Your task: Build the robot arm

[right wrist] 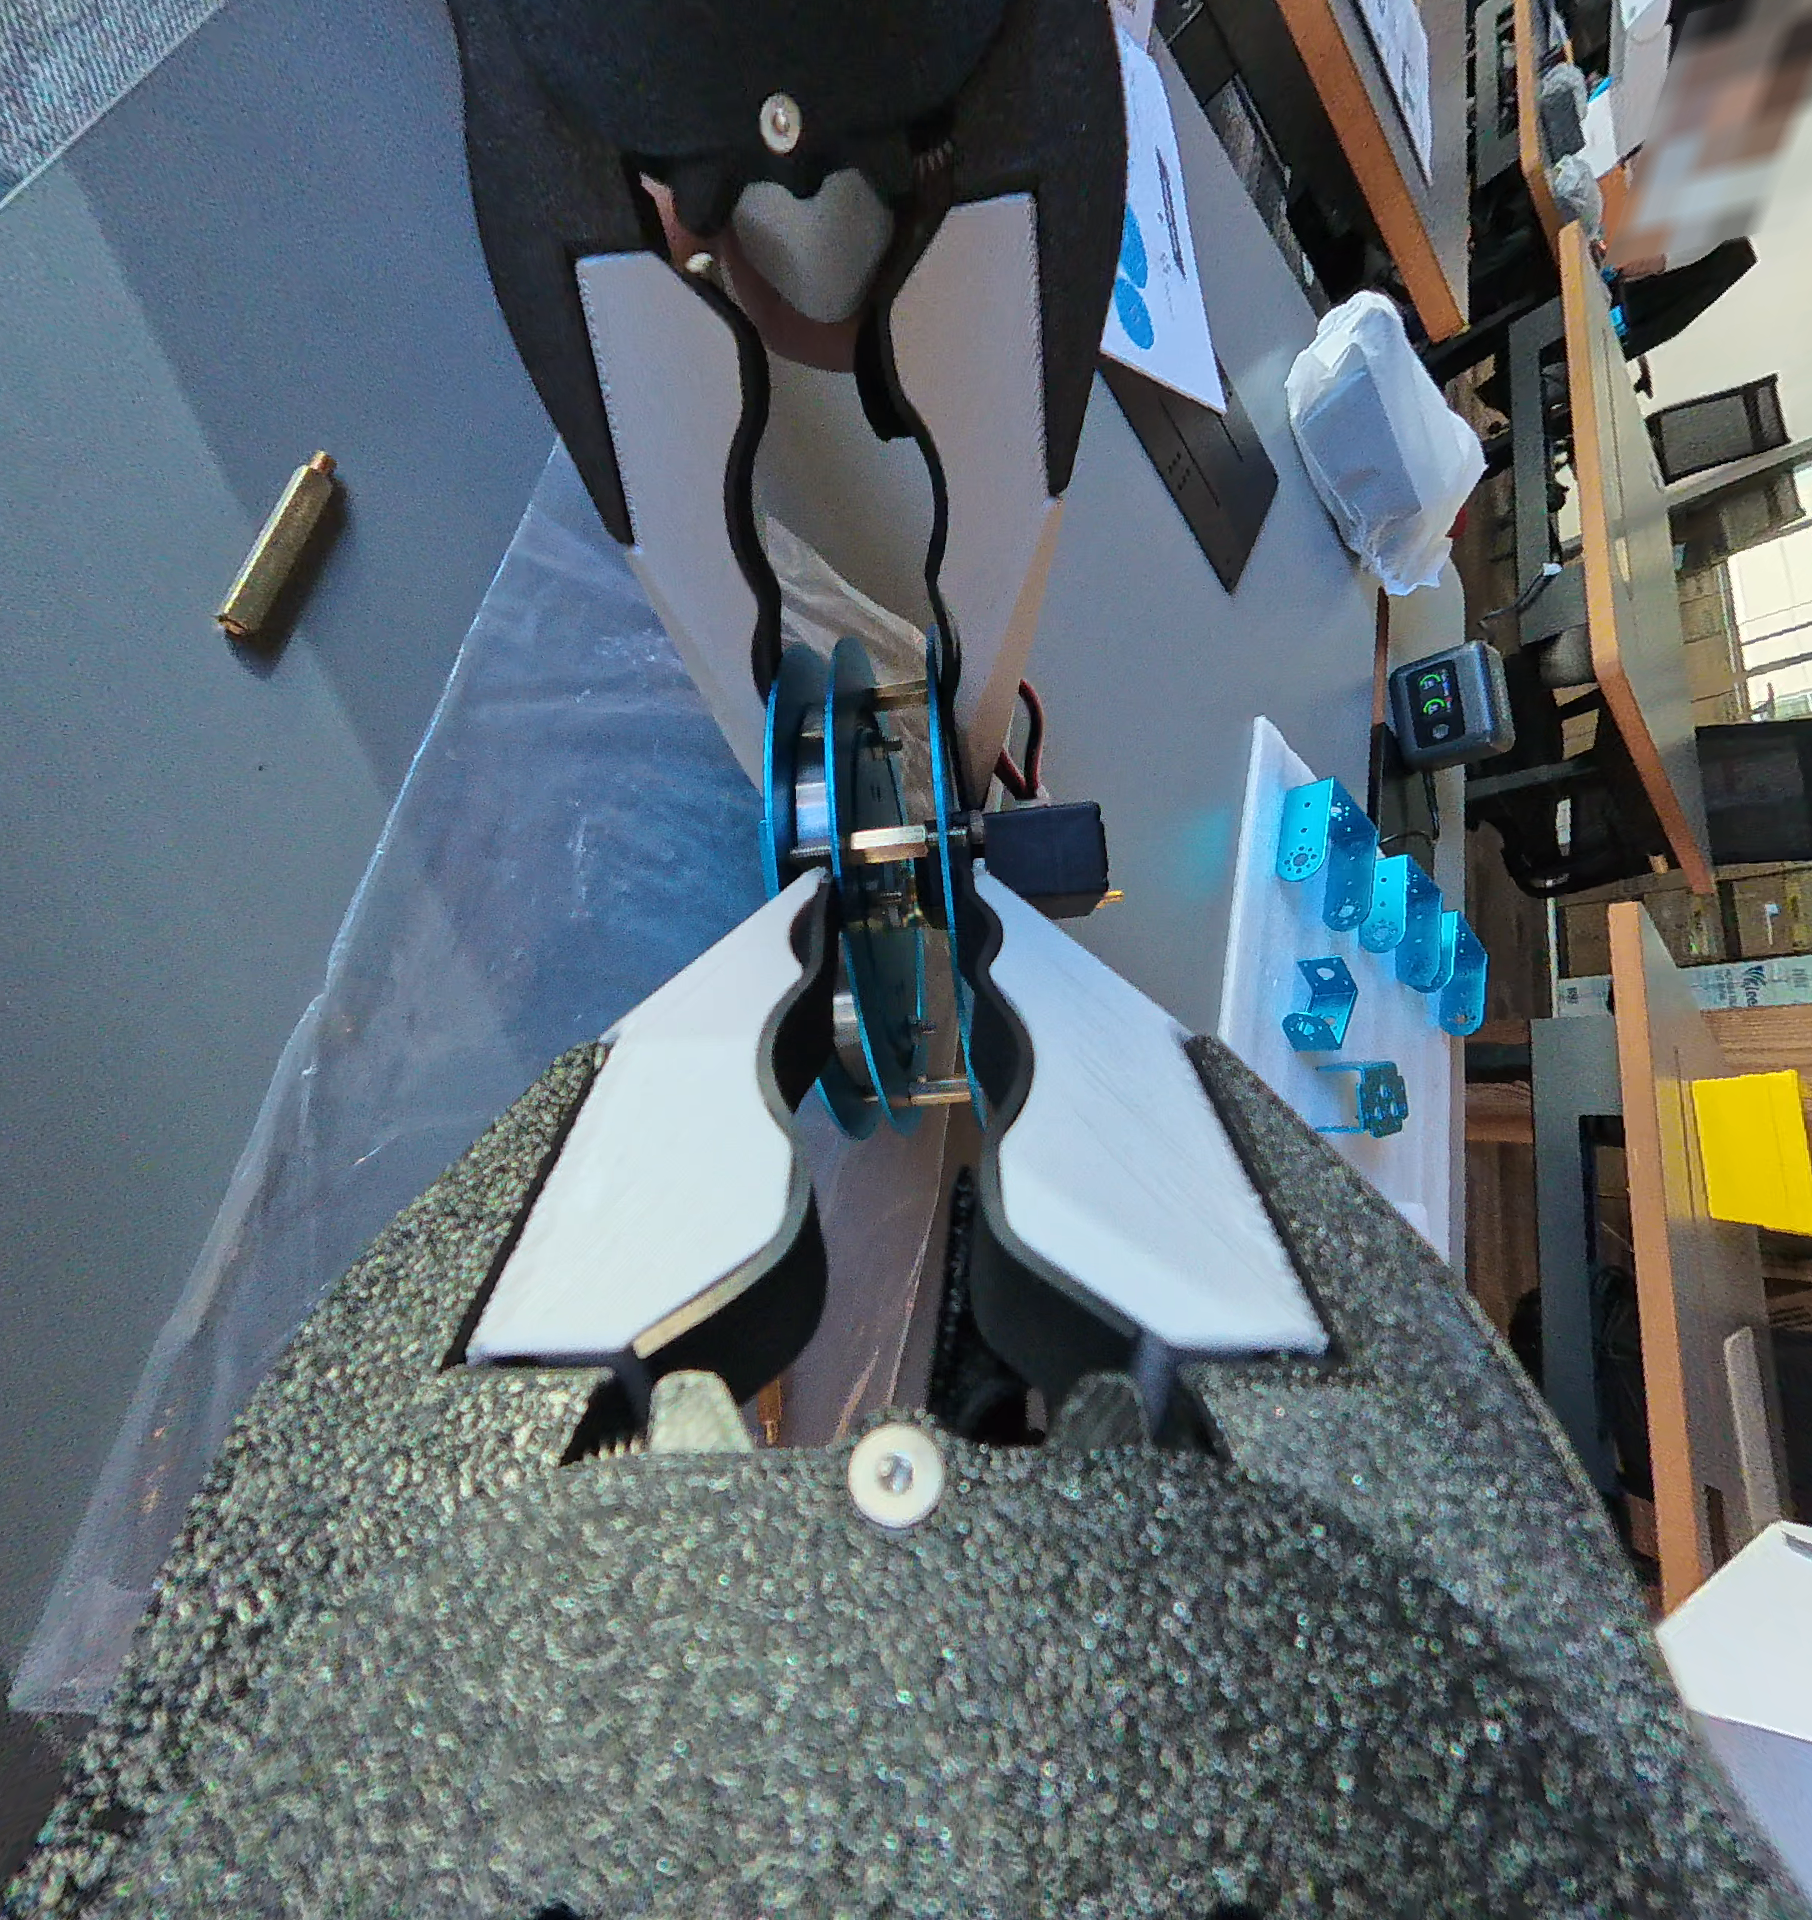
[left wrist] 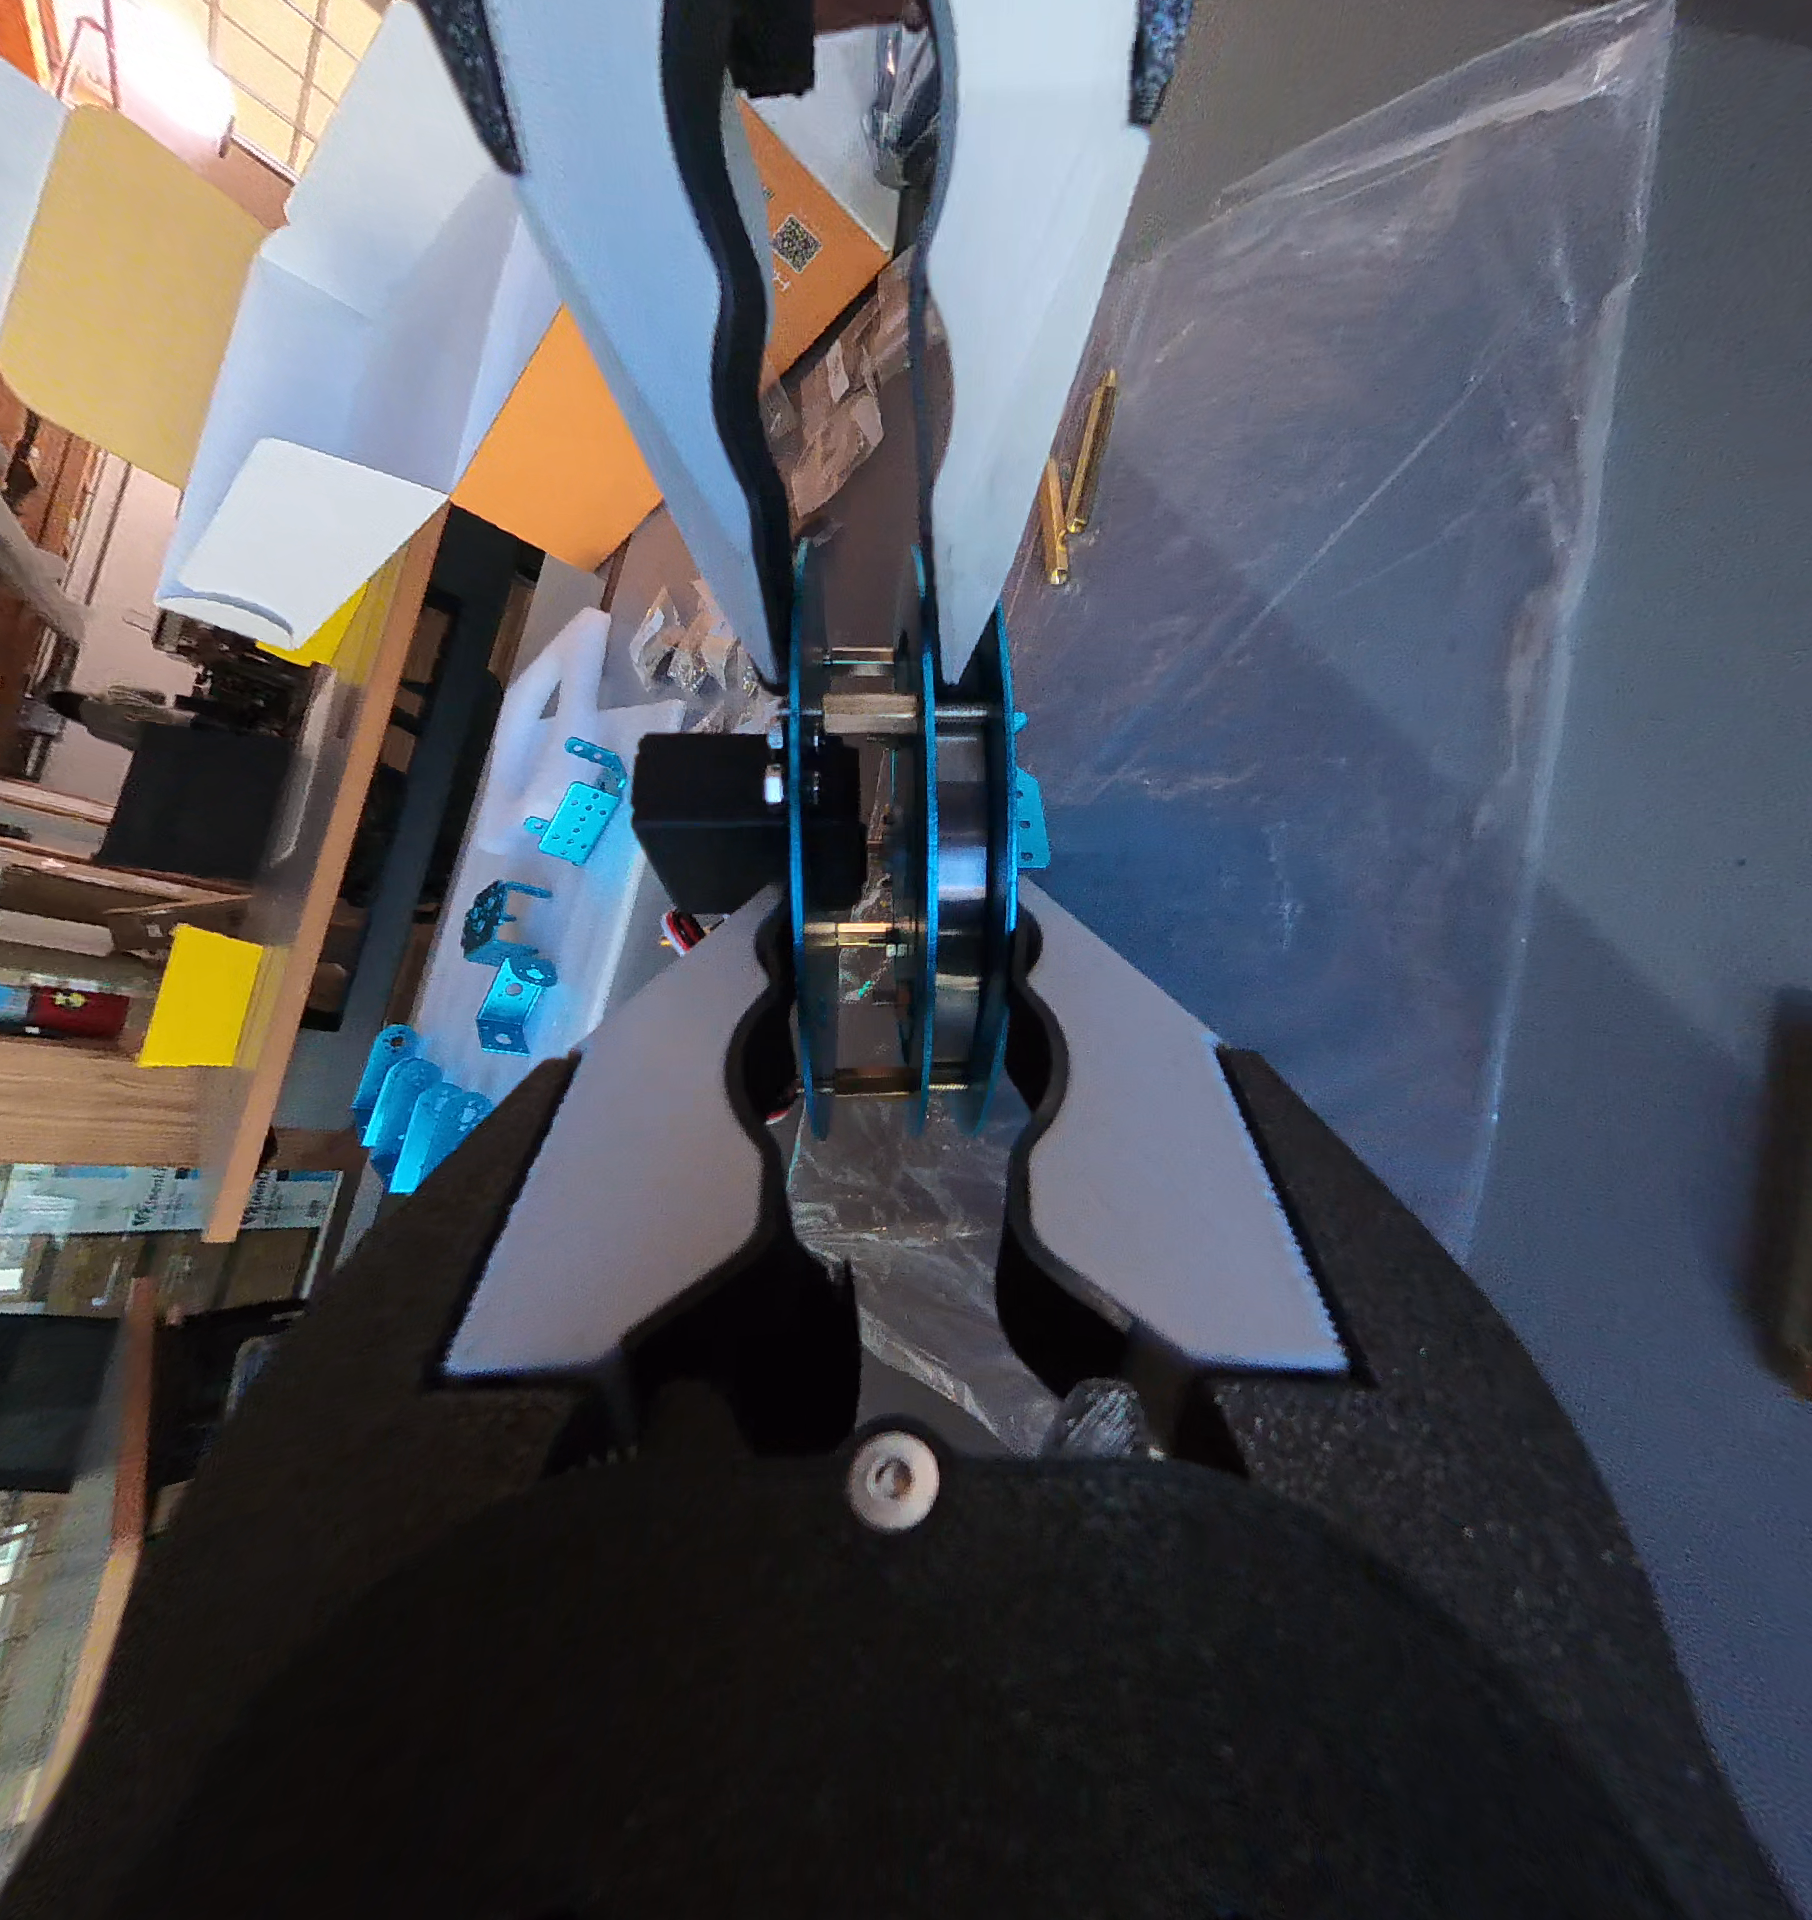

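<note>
Above the grey table [right wrist: 206,364], your left gripper [left wrist: 897,914] and right gripper [right wrist: 897,883] each clamp the blue disc stack [left wrist: 897,862] from 6 and 12 o'clock; uneven squeeze could bend its discs.

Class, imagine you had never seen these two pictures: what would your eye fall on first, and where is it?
A blue disc assembly with a black motor block sits dead centre, clamped from opposite sides by the left gripper and right gripper. Beneath lies a clear plastic sheet on the grey table; bright blue brackets line a white foam pad beside it.
</note>
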Demonstrator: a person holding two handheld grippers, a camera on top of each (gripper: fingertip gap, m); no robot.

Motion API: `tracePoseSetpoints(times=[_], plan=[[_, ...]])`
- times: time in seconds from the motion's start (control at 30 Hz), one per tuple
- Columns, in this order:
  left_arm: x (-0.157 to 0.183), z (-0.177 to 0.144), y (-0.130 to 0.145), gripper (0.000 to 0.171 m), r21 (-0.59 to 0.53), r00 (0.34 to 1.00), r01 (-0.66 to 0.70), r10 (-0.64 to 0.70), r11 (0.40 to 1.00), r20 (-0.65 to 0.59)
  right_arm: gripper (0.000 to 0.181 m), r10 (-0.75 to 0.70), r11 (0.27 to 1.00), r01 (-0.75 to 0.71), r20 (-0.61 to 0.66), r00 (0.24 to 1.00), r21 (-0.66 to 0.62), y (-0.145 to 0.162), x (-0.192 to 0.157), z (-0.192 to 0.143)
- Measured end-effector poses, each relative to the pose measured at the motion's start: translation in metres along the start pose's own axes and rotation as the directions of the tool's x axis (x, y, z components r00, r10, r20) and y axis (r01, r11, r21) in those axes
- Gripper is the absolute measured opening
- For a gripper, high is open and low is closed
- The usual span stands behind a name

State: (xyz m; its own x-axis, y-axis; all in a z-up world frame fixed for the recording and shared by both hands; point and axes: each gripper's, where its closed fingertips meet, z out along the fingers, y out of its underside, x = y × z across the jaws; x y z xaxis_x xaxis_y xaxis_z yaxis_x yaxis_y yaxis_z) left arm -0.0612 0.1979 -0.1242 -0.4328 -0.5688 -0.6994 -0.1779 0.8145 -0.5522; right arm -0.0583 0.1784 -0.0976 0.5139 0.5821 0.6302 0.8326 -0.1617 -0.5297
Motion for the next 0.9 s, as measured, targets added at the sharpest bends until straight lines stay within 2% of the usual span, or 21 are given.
tracePoseSetpoints(times=[0.07, 0.17, 0.23, 0.27, 0.33, 0.37, 0.5, 0.73, 0.9], plan=[[-0.001, 0.0, -0.001, 0.037, 0.02, 1.0, 0.021, -0.021, 1.0, -0.013, 0.022, 0.023, 0.999, -0.023, -0.003, 1.0, 0.041, 0.0, 0.001, -0.001], [0.001, 0.0, -0.002, 0.037, 0.041, 1.0, 0.003, -0.002, 0.999, -0.03, 0.046, 0.1, 0.99, -0.102, 0.023, 0.995, 0.097, 0.007, 0.005, -0.004], [0.0, 0.0, -0.001, 0.037, 0.047, 0.999, 0.006, -0.005, 0.999, -0.035, 0.051, 0.162, 0.976, -0.172, 0.081, 0.983, 0.133, 0.01, 0.007, -0.011], [0.0, 0.0, 0.0, 0.037, 0.053, 0.999, 0.012, -0.01, 0.999, -0.037, 0.067, 0.182, 0.967, -0.202, 0.131, 0.974, 0.154, 0.009, 0.005, -0.016], [-0.003, -0.001, 0.002, 0.037, 0.068, 0.998, 0.041, -0.038, 0.997, -0.049, 0.062, 0.165, 0.976, -0.186, 0.174, 0.971, 0.114, 0.019, -0.003, -0.013], [-0.004, -0.002, 0.003, 0.037, 0.077, 0.997, 0.054, -0.049, 0.996, -0.057, 0.061, 0.131, 0.985, -0.144, 0.133, 0.982, 0.095, 0.024, -0.002, -0.007], [-0.007, -0.001, 0.003, 0.036, 0.101, 0.995, 0.077, -0.07, 0.992, -0.073, 0.036, 0.051, 0.993, -0.054, 0.027, 0.998, 0.108, 0.015, 0.005, 0.009], [-0.009, -0.002, 0.008, 0.035, 0.094, 0.995, 0.076, -0.07, 0.993, -0.068, 0.033, 0.004, 1.0, -0.004, 0.015, 1.0, 0.028, 0.015, 0.008, 0.014], [-0.009, -0.002, 0.006, 0.035, 0.1, 0.994, 0.084, -0.076, 0.991, -0.074, 0.031, 0.007, 1.0, -0.008, 0.025, 1.0, 0.026, 0.014, 0.008, 0.013]])
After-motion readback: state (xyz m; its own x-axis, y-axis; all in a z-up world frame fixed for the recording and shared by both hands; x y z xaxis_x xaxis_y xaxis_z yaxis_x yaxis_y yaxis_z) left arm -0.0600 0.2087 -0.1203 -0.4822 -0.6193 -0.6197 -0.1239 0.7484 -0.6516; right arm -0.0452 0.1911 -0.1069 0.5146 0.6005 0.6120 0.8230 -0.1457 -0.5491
